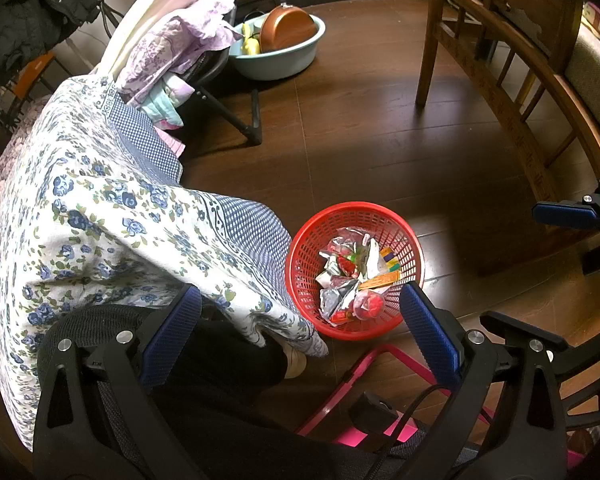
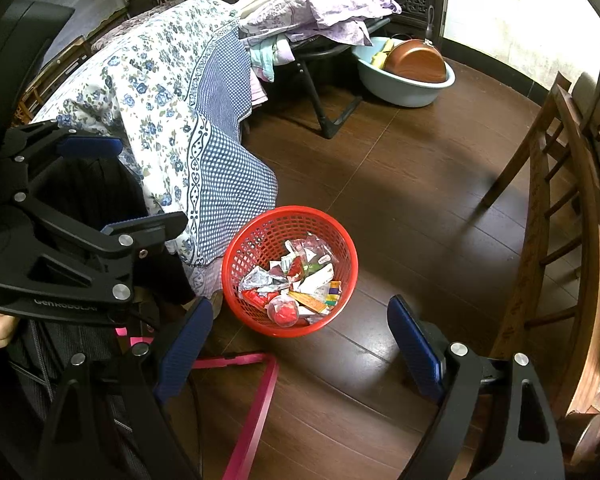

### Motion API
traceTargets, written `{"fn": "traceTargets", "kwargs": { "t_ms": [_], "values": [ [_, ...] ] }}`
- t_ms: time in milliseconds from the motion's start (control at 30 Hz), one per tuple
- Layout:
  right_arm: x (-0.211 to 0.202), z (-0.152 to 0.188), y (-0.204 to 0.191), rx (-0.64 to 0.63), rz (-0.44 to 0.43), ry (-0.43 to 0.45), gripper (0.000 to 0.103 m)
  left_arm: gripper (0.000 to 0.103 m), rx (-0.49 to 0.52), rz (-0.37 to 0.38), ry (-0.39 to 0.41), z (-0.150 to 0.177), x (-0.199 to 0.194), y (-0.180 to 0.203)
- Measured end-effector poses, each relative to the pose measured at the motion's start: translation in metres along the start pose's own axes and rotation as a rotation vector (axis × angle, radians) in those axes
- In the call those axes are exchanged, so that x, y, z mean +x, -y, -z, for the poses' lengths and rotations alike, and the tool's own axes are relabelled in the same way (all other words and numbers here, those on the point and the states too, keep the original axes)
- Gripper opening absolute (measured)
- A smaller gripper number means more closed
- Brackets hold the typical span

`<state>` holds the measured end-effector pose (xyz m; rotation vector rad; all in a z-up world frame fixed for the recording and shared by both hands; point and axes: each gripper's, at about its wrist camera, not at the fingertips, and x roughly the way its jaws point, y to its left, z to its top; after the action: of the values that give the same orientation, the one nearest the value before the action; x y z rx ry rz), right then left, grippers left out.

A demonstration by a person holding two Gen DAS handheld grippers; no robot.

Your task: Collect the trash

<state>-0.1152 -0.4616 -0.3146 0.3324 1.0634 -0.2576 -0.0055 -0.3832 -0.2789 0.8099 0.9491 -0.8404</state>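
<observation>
Red basket (image 1: 354, 270) sits on the floor just beside the quilt (image 1: 112, 208) edge, wrappers (image 1: 350, 276) piled inside, so trash looks collected; left gripper (image 1: 300, 332) and right gripper (image 2: 300, 344) hover above basket, fingers wide, holding nothing

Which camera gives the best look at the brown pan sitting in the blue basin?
The right wrist view: the brown pan stands nearer and larger, leaning in the blue basin. The left wrist view shows the same pan smaller and farther off, with its handle rising behind the basin.
</observation>
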Motion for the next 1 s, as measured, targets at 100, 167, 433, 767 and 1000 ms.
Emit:
{"fn": "traceTargets", "kwargs": {
  "t_ms": [100, 167, 433, 767, 1000],
  "values": [
    [-0.0001, -0.0014, 0.0, 0.0, -0.001, 0.0, 0.087, 0.095, 0.001, 0.0, 0.0, -0.0002, 0.0, 0.0001],
    [0.0002, -0.0017, -0.0006, 0.0, -0.001, 0.0, 0.087, 0.095, 0.0, 0.0, -0.001, -0.0001, 0.0002, -0.0007],
    [0.0004, -0.0017, 0.0013, 0.001, -0.005, -0.001, 0.087, 0.095, 0.0, -0.001, -0.001, -0.0007, -0.0001, 0.0007],
    [0.0006, -0.0016, 0.0017, 0.001, -0.006, -0.001, 0.087, 0.095, 0.001, -0.001, -0.002, -0.0012, -0.0001, 0.001],
    [0.0006, -0.0014, 0.0022, 0.002, -0.007, 0.0, 0.087, 0.095, 0.001, -0.002, -0.001, -0.0015, 0.0001, 0.0003]
  ]
}}
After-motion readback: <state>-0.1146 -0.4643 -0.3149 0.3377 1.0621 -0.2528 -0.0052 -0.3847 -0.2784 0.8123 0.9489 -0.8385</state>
